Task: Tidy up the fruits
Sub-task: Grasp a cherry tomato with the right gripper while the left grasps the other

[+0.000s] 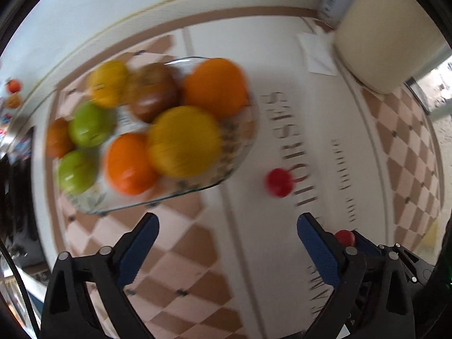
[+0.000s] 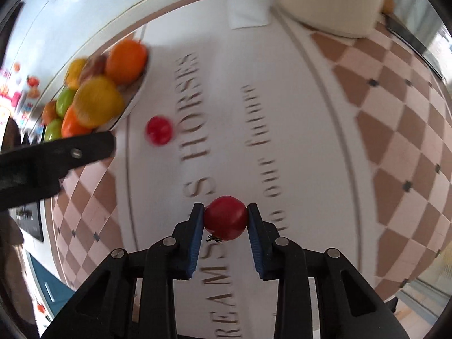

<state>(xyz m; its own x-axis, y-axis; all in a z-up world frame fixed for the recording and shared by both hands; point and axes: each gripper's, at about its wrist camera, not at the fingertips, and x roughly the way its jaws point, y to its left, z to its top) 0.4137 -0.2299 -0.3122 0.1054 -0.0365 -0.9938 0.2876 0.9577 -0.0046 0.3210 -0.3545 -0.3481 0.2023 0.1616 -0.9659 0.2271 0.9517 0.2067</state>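
Red fruit gripped by the right tool (image 2: 226, 218) above the surface (image 2: 296, 141).

The red fruit (image 2: 225, 217) is pinched between the blue pads. The left tool (image 1: 227, 226) is held wide open with nothing between its fingers. A second red fruit (image 2: 159, 130) lies at 10 o'clock, near the fruit bowl (image 1: 240, 152).

Clear glass bowl (image 1: 240, 152); glossy tablecloth (image 1: 197, 254); ribbed blue gripper pads (image 2: 197, 240).

I see a table under a printed cloth (image 2: 254, 65), white centre with grey lettering, pink-and-brown diamond border. A cream container (image 1: 387, 42) stands at its far edge. White wall (image 1: 84, 5) behind; daylight, soft.
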